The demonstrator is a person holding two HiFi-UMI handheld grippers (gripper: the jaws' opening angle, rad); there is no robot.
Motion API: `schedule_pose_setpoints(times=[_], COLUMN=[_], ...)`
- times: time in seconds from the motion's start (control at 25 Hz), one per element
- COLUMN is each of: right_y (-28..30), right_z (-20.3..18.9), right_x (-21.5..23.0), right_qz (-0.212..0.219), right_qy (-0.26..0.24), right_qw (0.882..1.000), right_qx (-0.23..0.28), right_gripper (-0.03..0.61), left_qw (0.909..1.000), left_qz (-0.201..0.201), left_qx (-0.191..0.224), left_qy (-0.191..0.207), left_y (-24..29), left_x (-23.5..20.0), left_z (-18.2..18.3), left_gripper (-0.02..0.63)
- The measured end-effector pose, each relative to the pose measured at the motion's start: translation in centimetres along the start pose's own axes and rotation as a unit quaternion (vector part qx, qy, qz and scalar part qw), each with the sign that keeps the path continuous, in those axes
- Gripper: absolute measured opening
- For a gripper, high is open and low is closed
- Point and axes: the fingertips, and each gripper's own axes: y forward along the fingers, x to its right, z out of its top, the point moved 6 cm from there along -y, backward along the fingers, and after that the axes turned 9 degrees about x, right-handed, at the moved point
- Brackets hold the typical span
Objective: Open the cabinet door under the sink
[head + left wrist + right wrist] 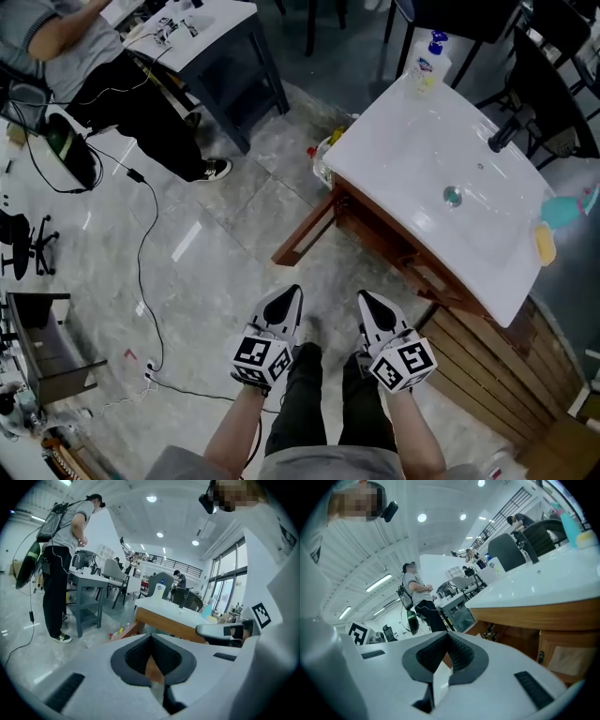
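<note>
The wooden sink cabinet (412, 262) with its white basin top (422, 150) stands to the upper right in the head view. One brown door (305, 234) at its left end stands swung out over the floor. In the right gripper view the cabinet's inside (508, 637) shows dark, next to a closed door panel (569, 658). My left gripper (292, 292) and right gripper (366, 298) hover side by side in front of the cabinet, apart from it. Both are shut with nothing held: left gripper (151, 638), right gripper (447, 641).
A person stands by a grey table (225, 56) at the upper left, with cables (141, 253) trailing over the glossy floor. A spray bottle (429, 61), a faucet (506, 131) and a yellow sponge (545, 245) sit on the basin top. A slatted wooden panel (497, 375) lies at the lower right.
</note>
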Motion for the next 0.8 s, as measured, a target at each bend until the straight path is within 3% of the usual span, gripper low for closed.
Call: schedule_pose_setpoints(times=[0.36, 0.8], right_y=[-3.0, -5.6], right_z=[9.4, 17.7], right_x=[-3.8, -8.6], right_qz=[0.008, 0.03], right_qy=[-0.023, -0.062], right_qw=[0.999, 0.994], right_qx=[0.04, 0.089], right_gripper=[0.008, 0.009], left_qw=[0.9983, 0.9904], left_qz=[-0.028, -0.08], left_qx=[0.038, 0.077], left_qy=[0.033, 0.083], left_y=[-0.8, -2.0], left_x=[6.5, 14.1], left_z=[10.7, 19.8], left_gripper=[0.008, 0.008])
